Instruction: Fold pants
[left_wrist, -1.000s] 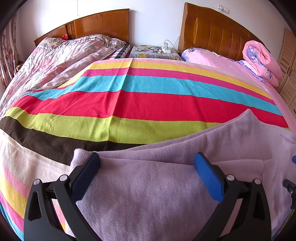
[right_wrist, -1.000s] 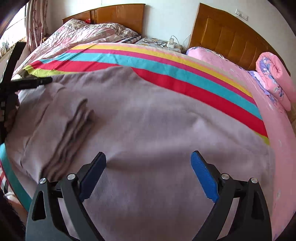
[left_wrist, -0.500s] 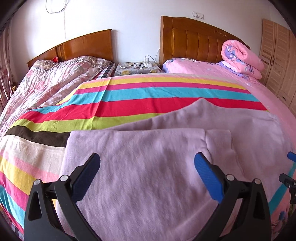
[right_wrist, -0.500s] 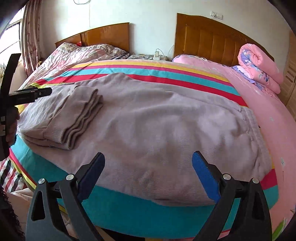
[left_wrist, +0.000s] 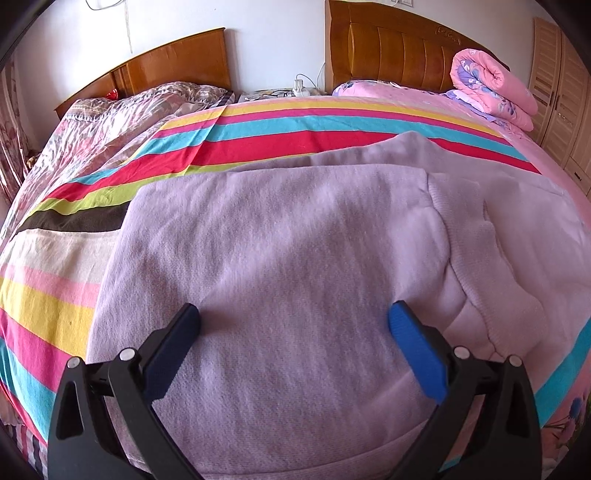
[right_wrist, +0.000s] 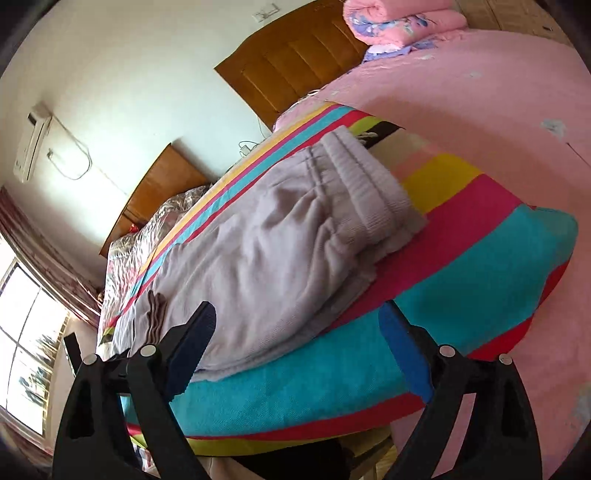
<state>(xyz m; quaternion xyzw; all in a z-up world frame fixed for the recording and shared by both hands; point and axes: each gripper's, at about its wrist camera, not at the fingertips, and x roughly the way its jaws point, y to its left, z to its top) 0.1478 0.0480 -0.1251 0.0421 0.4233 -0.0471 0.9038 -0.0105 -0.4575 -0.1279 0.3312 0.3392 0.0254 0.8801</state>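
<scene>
The left gripper (left_wrist: 293, 328) fills the bottom of the frame, its jaws spread wide with nothing clamped between them; the lilac pants (left_wrist: 288, 258) lie under it across the centre, folded over, a ribbed cuff (left_wrist: 465, 280) at centre right; a striped blanket (left_wrist: 258, 140) shows beyond and to the left of them; a rolled pink quilt (left_wrist: 491, 86) sits at upper right before a wooden headboard (left_wrist: 388, 55); a second headboard (left_wrist: 173, 68) stands at upper left above a floral cover (left_wrist: 110, 122); a nightstand (left_wrist: 280, 94) lies between the beds at top centre.
</scene>
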